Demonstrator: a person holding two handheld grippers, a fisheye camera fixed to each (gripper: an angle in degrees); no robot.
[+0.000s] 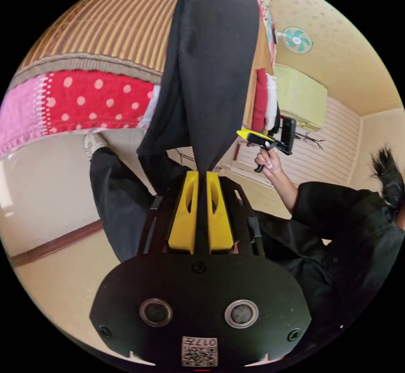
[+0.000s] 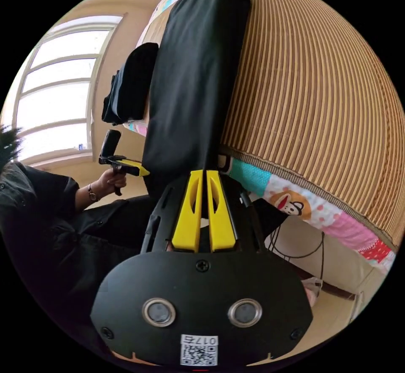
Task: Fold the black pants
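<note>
Across the striped mat (image 2: 312, 95) on the bed lie the black pants (image 2: 198, 69), their far end cut off. Left tool (image 1: 201, 173) and right tool (image 2: 202, 173) each clench the cloth's near edge; a folded dark garment (image 2: 130, 86) sits beyond.

The black pants (image 1: 211, 73) run past the left gripper view's top edge.

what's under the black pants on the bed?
The black pants lie along a striped brown mat, which sits over a patterned quilt. The mat beneath the pants is covered. Both the left gripper and the right gripper pinch the near end.
</note>
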